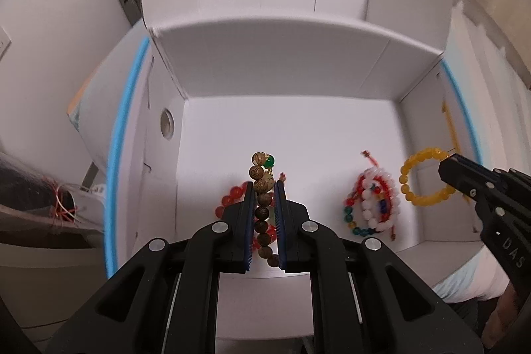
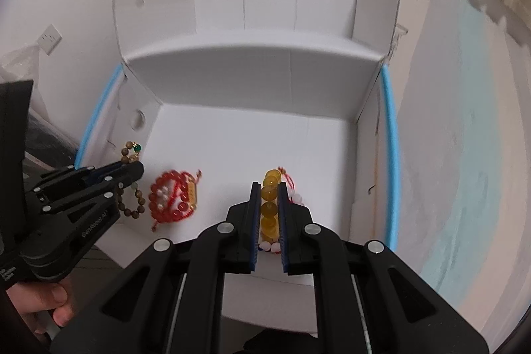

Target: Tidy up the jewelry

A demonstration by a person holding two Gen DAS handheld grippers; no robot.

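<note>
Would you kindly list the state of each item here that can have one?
left gripper: shut on the wooden bead bracelet, which hangs over the box.
right gripper: shut on the yellow bead bracelet, also above the box.
white box: open, flaps up.
red bead bracelet: lying loose on the box floor.
white and multicoloured bracelets: lying loose on the box floor.

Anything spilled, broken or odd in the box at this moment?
Nothing stands out. The left gripper holds a brown bead bracelet, the right gripper a yellow bead bracelet, both over the white box. The red bracelet lies intact inside.
</note>
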